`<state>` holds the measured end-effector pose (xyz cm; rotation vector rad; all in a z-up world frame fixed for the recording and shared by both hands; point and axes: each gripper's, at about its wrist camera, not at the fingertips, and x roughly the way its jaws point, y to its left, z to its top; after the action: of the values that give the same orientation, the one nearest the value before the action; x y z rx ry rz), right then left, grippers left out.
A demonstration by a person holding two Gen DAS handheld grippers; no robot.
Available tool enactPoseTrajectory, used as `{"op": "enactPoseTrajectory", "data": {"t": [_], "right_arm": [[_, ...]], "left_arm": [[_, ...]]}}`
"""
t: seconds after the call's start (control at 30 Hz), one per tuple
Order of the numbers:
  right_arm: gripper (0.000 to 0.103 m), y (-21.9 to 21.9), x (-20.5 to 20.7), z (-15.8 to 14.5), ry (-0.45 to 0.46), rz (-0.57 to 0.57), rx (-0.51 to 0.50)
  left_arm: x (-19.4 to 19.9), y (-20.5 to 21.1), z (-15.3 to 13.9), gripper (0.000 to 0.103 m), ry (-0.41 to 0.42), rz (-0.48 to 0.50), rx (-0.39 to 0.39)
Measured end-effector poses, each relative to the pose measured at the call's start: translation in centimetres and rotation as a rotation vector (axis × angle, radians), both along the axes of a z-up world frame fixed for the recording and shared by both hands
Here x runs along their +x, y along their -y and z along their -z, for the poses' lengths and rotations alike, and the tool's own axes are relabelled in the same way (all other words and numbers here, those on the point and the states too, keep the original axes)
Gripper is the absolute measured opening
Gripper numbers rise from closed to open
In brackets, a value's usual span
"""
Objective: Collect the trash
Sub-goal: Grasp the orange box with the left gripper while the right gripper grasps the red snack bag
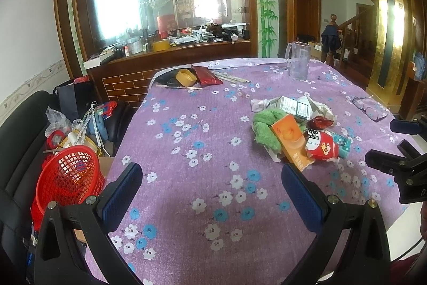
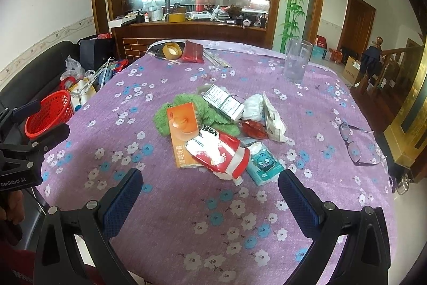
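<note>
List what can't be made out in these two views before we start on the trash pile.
- Red basket contents: left view, mesh and tilt hide the inside.
- Green cloth: right view, orange carton covers its middle.
- Teal packet: left view, mostly behind the red-and-white pouch.
- Carton print: too small, both views.

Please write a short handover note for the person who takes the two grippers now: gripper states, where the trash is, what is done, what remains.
Left gripper: open, empty, above the purple flowered tablecloth.
Right gripper: open, empty, just short of the trash pile.
Pile at table centre: orange carton, red-and-white pouch, teal tissue pack, green towel.
Red mesh basket beside the table, left.
Done: nothing gripped.
Left: collect the pile.
</note>
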<state>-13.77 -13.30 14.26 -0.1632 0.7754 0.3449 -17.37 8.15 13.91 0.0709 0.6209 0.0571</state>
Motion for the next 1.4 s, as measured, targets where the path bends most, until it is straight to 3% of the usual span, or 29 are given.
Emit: {"op": "enactPoseTrajectory", "data": {"t": [0.57,0.8,1.03,1.23,1.4], "right_arm": [[0.103,-0.1,-0.3,0.5,-0.020,-0.002,0.005],[0.102,0.6,0.5,1.1,-0.054,-0.006,0.020],[0.090,1.2,3.4,3.9,-0.178,-0.140,0.009],[0.090,0.5,7.3,4.8,-0.161,-0.264,-0.099],[0.090,-1.1,10.7,5.5,-0.156,-0.381,-0.166]], "left_arm": [[-0.7,0.2,0.3,0.103,-0.004,-0.004,-0.002],[-0.1,0.7,1.3,0.103,-0.048,0.006,-0.022],[2.2,1.2,2.2,0.103,-0.167,0.072,-0.095],[3.6,1.1,2.0,0.098,-0.220,0.057,-0.170],[3.3,1.5,2.0,0.098,-0.239,0.075,-0.179]]}}
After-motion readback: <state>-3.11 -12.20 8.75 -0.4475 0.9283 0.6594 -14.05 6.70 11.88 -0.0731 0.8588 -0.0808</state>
